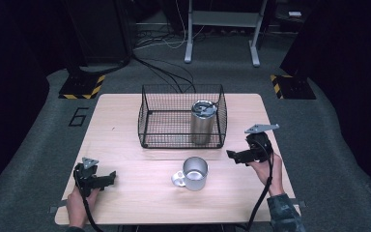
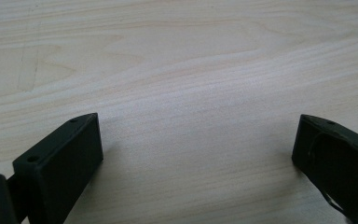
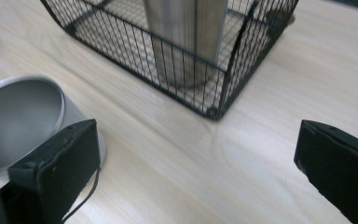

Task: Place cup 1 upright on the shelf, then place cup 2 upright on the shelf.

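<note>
I hold a gripper in each hand over the wooden table [image 1: 125, 121]. My right gripper [image 1: 233, 155] points at the metal mug [image 1: 194, 173], and its jaws stand wide apart with nothing between them. In the right gripper view the mug [image 3: 18, 116] sits just beside my left jaw, so it is near but I am not touching it. My left gripper [image 1: 107, 178] rests low near the front left corner of the table, well apart from the mug. Its jaws are wide too, and there is just bare wood [image 2: 191, 84] between them.

I think I am about to pick up the mug. A tall metal cup [image 1: 203, 122] already stands upright inside the black wire basket [image 1: 147, 123], so I guess the mug goes in there next. For that, I need to swing my right gripper over to the mug, put one jaw inside the rim and one outside, and squeeze. Then I must lift it high enough to get over the basket wall.

The mug is short, round and shiny silver. It stands upright with its open top facing up, and it looks empty. Its small handle [image 1: 178, 179] sticks out to the left, away from my right gripper. It sits in the middle of the table, in front of the basket but not touching it.
</note>
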`<state>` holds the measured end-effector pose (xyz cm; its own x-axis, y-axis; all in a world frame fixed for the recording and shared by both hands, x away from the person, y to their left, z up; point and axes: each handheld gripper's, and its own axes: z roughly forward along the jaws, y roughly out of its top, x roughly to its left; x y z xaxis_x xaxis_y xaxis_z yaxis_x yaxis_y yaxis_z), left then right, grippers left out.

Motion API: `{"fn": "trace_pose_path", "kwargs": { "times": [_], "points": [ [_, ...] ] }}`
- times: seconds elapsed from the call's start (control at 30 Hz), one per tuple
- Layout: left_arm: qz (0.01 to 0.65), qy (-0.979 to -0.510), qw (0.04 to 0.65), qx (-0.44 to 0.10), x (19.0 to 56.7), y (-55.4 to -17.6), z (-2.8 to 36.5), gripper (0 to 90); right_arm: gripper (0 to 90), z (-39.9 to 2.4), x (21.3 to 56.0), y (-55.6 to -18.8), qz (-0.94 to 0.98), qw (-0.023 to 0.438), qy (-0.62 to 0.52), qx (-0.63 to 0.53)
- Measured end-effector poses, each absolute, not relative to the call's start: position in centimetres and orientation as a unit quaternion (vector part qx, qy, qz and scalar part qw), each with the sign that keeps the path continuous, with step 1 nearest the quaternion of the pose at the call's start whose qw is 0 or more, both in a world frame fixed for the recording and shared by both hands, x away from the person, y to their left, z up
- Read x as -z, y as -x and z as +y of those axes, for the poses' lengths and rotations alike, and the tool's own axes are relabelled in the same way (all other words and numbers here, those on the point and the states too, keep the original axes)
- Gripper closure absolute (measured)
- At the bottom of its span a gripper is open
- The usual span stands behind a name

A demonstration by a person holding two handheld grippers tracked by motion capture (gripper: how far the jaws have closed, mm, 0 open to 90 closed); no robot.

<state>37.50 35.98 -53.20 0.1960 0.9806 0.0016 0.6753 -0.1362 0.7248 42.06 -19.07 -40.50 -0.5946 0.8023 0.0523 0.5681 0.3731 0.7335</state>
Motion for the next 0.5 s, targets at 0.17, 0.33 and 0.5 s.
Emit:
{"fn": "trace_pose_path", "kwargs": {
  "times": [0.17,0.33,0.5],
  "points": [
    [0.582,-0.711,0.304,-0.25,53.2,-37.5,36.0,1.6,0.0,-20.2,43.5,-41.4,0.81,0.153,-0.439,-0.357],
    [0.583,-0.71,0.306,-0.25,53.2,-37.5,35.9,1.6,0.0,-21.1,46.6,-41.2,0.805,0.167,-0.452,-0.347],
    [0.583,-0.71,0.306,-0.25,53.2,-37.5,35.9,1.5,0.0,-21.7,49.7,-41.5,0.806,0.158,-0.462,-0.334]
  ]
}}
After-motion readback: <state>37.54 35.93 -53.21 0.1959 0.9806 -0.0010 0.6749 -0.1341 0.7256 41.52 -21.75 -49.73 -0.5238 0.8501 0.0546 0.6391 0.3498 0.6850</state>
